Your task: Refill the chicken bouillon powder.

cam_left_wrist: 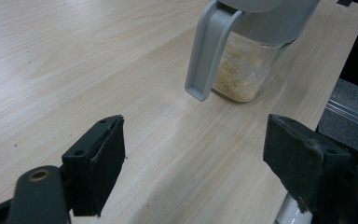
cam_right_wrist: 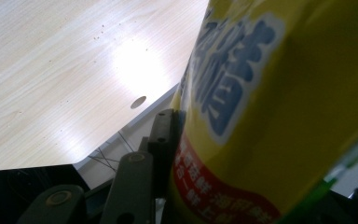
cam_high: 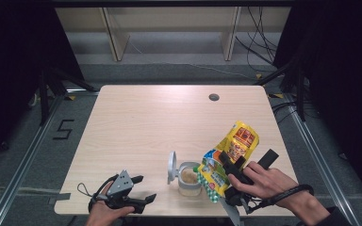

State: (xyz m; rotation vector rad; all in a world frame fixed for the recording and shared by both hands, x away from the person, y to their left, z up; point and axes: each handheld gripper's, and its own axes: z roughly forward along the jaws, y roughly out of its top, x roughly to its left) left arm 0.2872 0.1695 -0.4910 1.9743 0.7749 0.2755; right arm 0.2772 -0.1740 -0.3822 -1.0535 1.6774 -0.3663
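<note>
Evidently the right tool [cam_high: 229,165] clamps the yellow bag [cam_high: 230,157] tilted over the open jar [cam_high: 189,179] near the worktop's [cam_high: 146,122] front edge, presumably for pouring, while the left tool [cam_high: 141,188] waits wide, empty.

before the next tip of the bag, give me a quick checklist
1. Right claw shut on the yellow bag: ok.
2. Jar upright on the table: ok.
3. Jar lid flipped open: ok.
4. Bag mouth over the jar opening: cannot tell, its lower end sits beside the rim.
5. Left claw open, apart from the jar: ok.
6. Room left in the jar: ok, partly filled.
</note>
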